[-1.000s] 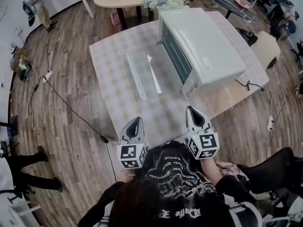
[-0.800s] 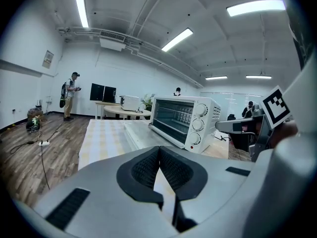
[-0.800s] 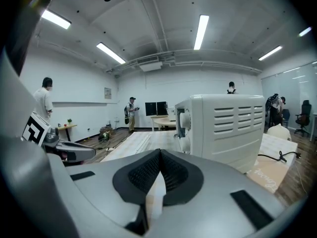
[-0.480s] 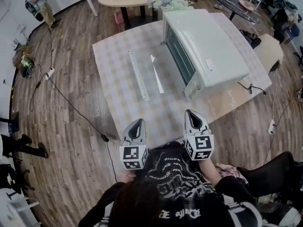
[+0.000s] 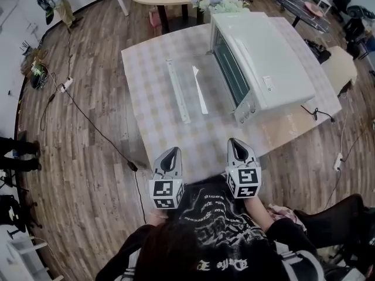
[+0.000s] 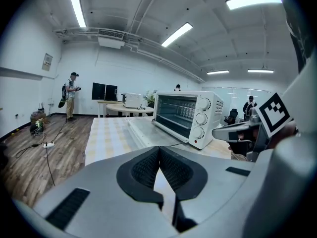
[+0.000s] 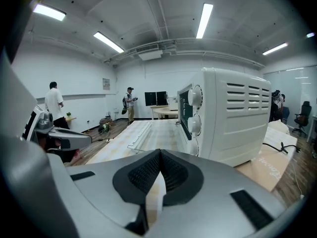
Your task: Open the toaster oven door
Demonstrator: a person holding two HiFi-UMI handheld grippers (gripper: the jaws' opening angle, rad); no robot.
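Toaster oven door [image 5: 196,89] lies flat open, upper centre (the 1 step looks done); left gripper [image 5: 173,152] and right gripper [image 5: 234,143], clenched empty below, need only rest.

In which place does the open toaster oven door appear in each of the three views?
Head view: the door lies flat, upper centre, left of the toaster oven.
Left gripper view: door, centre, left of the toaster oven.
Right gripper view: door, centre-left.
Shared landmark: the knobs.

Glossy glass oven door [image 5: 196,92], matt wood-plank floor [image 5: 76,192].
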